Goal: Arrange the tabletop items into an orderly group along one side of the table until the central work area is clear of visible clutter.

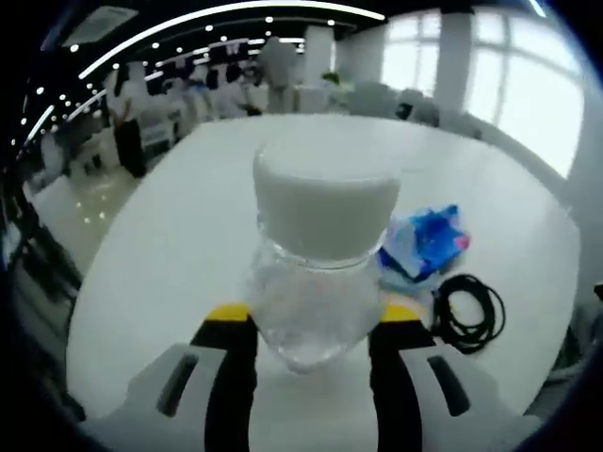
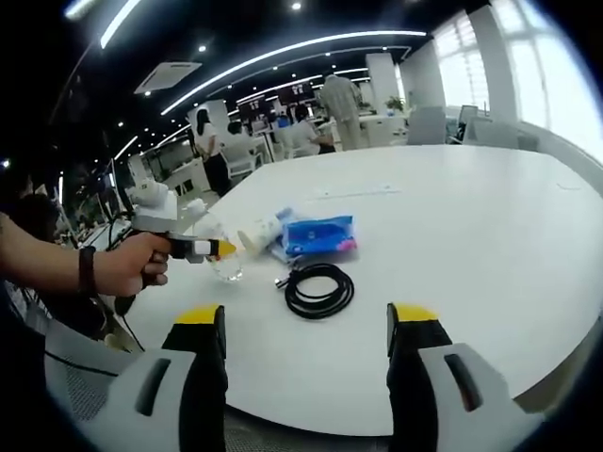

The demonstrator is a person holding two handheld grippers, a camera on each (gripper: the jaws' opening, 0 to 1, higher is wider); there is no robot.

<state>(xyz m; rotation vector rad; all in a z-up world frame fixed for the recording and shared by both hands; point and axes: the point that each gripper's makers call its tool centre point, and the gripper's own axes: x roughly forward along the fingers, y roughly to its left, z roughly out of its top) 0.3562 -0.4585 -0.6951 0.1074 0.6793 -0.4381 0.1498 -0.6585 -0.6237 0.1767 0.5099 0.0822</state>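
The clear jar (image 1: 316, 282) with the white lid (image 1: 326, 202) sits clamped between the two jaws of the left gripper (image 1: 315, 325), lid pointing away from the camera. In the right gripper view the same jar (image 2: 229, 262) appears held over the white table (image 2: 490, 245), near the table's left edge, by the left gripper (image 2: 219, 249), which a person's hand (image 2: 132, 264) grips.

Just beside the jar, toward the table's middle, lies a blue packet (image 1: 429, 240) (image 2: 318, 235). A coiled black cable (image 1: 468, 311) (image 2: 319, 287) lies flat on the table next to the packet, on the side nearer the cameras, close to it but not clearly touching.

The right gripper (image 2: 306, 325) is released: its jaws stand wide apart with nothing between them, above the table's near edge and well apart from the jar.

Beyond the table, people stand among desks under ceiling lights.
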